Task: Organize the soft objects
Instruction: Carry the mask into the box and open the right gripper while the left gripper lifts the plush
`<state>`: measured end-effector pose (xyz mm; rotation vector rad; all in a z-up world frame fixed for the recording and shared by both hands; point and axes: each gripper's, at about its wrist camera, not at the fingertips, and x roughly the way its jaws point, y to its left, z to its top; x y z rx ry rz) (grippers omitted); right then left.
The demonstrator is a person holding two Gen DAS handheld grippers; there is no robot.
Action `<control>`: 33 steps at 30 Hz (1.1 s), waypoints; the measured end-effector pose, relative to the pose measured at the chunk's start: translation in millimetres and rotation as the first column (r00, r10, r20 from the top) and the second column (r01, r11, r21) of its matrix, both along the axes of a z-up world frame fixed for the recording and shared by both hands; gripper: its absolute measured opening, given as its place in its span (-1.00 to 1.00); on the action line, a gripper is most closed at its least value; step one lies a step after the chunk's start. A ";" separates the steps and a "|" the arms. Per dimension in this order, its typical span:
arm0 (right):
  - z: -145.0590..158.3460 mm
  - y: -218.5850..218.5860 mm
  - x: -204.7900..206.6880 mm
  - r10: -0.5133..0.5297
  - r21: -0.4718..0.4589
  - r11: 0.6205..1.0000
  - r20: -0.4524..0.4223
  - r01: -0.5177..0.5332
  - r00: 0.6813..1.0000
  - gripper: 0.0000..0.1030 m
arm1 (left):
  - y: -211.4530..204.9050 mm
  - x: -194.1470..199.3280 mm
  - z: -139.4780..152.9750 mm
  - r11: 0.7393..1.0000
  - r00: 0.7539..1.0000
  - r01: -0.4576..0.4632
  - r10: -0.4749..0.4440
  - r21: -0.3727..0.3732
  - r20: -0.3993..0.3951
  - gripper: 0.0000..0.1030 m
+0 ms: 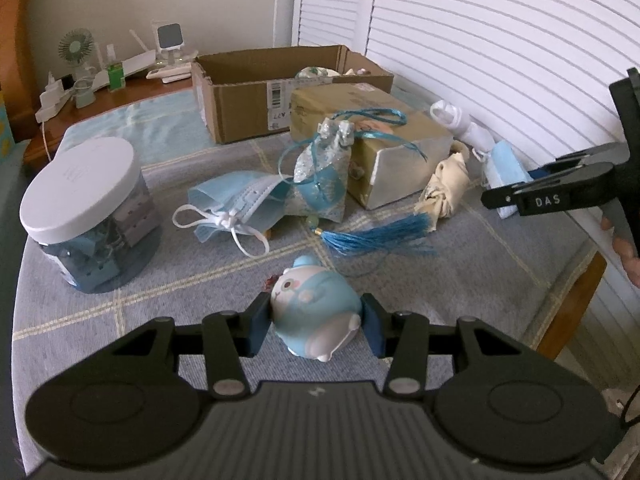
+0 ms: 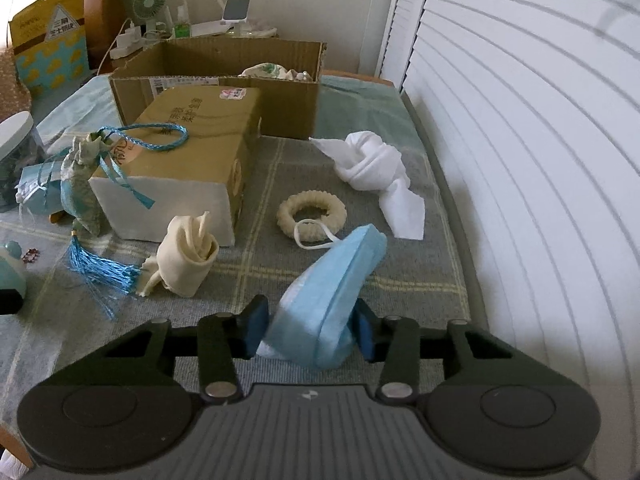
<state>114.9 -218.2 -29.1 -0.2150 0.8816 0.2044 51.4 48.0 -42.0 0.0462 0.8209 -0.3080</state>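
On the grey checked tablecloth, both tools are loaded. Left gripper clamps the blue-and-white squishy animal toy across its body; right gripper pinches the folded blue face mask. Both grips probably serve transfer to the open cardboard box beyond.

A round blue-and-white plush toy sits squeezed between the left gripper's pads. A folded blue face mask stands pinched in the right gripper. More soft objects lie on the checked cloth.
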 end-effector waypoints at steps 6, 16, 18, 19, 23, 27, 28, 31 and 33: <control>14.1 0.4 -7.7 0.025 0.003 1.000 0.021 -0.025 0.999 -0.11 | 3.3 -2.7 7.5 1.000 1.000 0.017 -0.017 0.010 -0.006 -0.09; 53.9 5.0 -11.0 0.080 0.038 0.996 0.091 -0.084 0.993 -0.11 | 6.5 -5.3 28.8 1.000 0.999 0.025 -0.026 0.014 0.033 -0.09; 62.9 9.3 -7.9 0.097 0.038 0.994 0.107 -0.102 0.989 -0.11 | 7.2 -5.1 32.8 1.000 0.999 0.027 -0.028 0.004 0.042 -0.09; 67.7 12.0 -5.9 0.107 0.037 0.993 0.117 -0.112 0.987 -0.11 | 7.6 -5.1 34.8 1.000 0.999 0.029 -0.029 0.002 0.046 -0.09; 85.0 25.6 6.0 0.145 0.036 0.988 0.152 -0.152 0.978 -0.11 | 9.5 -3.1 39.8 0.999 0.998 0.032 -0.032 -0.003 0.062 -0.09; 102.3 43.3 27.7 0.189 0.054 0.978 0.178 -0.201 0.966 -0.11 | 14.7 -1.1 41.6 0.999 0.997 0.031 -0.030 -0.014 0.075 -0.09; 105.6 48.1 34.7 0.199 0.056 0.975 0.184 -0.213 0.963 -0.11 | 16.4 -1.0 42.1 0.999 0.997 0.032 -0.030 -0.018 0.078 -0.09; 113.6 64.6 56.6 0.237 0.057 0.966 0.189 -0.251 0.953 -0.11 | 21.3 0.2 43.7 0.999 0.996 0.028 -0.026 -0.027 0.084 -0.09; 116.9 80.0 75.4 0.273 0.053 0.956 0.187 -0.287 0.944 -0.11 | 24.8 1.8 43.9 0.999 0.996 0.022 -0.019 -0.034 0.086 -0.09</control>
